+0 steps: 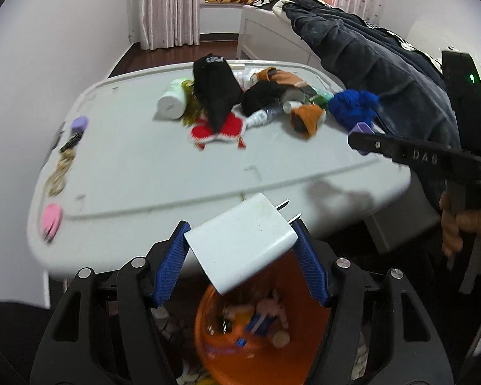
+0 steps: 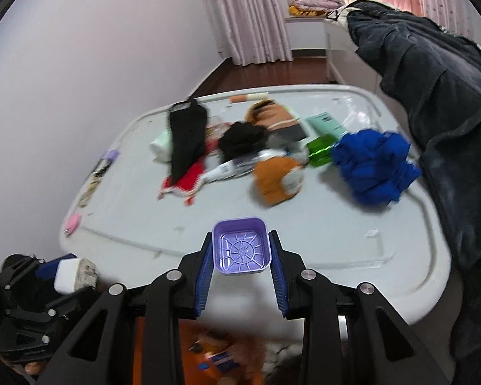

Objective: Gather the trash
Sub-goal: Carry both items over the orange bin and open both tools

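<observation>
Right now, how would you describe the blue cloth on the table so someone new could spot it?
Start at the grey table and go to its edge beside the hanging dark jacket. There, right of the clutter pile, lies the blue cloth, a crumpled bright blue bundle. Nothing else on the table is blue.

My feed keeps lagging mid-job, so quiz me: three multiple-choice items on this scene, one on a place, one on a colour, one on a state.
1. Where is the orange bin?
A. on the table
B. below the left tongs, off the table's near edge
C. on the bed

2. What colour is the small square cup in the right tongs?
A. purple
B. green
C. red

3. What are the left tongs doing?
A. hanging open with nothing in them
B. shut on a white charger
C. shut on a sock

Answers:
1 B: the orange bin shows under the left tongs, nearer than the table.
2 A: the cup between the right tongs is purple.
3 B: the white charger sits clamped between the pads.
</observation>
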### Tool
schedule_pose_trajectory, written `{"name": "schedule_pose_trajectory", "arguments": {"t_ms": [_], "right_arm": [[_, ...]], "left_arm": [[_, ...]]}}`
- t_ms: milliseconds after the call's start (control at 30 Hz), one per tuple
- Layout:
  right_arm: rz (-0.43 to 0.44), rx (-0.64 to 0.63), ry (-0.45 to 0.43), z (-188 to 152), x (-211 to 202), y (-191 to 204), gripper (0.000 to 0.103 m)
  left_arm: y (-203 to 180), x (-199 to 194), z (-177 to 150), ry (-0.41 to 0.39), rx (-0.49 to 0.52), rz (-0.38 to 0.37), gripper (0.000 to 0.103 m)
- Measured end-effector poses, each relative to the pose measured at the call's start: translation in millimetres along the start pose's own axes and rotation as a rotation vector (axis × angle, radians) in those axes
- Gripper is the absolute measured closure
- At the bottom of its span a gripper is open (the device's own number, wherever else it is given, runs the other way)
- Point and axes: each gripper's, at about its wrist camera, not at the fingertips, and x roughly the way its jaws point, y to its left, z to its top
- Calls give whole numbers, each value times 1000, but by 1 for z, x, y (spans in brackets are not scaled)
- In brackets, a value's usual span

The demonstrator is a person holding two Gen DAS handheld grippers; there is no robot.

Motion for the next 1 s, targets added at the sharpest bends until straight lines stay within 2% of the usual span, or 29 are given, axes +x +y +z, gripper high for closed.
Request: {"name": "schedule_pose_trajectory", "arguments": {"t_ms": [133,267,400,633,667,700,733,833,1000], "right_arm": [[32,-15,18,-31,-20,22,70],[59,-11,109,-77,-20,39,70],[67,-7,203,-111,-7,50,70],[54,-3,229,-114,-3,47,69],[53,3,235,-114,-1,46,64],[54,11,243,-114,1,44,51],[52,14,236,-114,1,43,48],[56,18,222,-112,-3,41,48],[85,57,195,-96,-10,30,49]], "left_arm": [[-1,-13,-24,47,38,-4,40],[-2,-4,-53,139,51,-30,40],[0,10,-66,222,31,-43,40],[4,17,-69,266,11,-55,39],[5,18,-70,277,5,-59,39],[6,21,-71,291,-4,-56,38],[8,23,-72,300,-11,-50,36],[11,23,-70,298,-27,-49,29],[10,22,-62,285,-22,-46,29]]}}
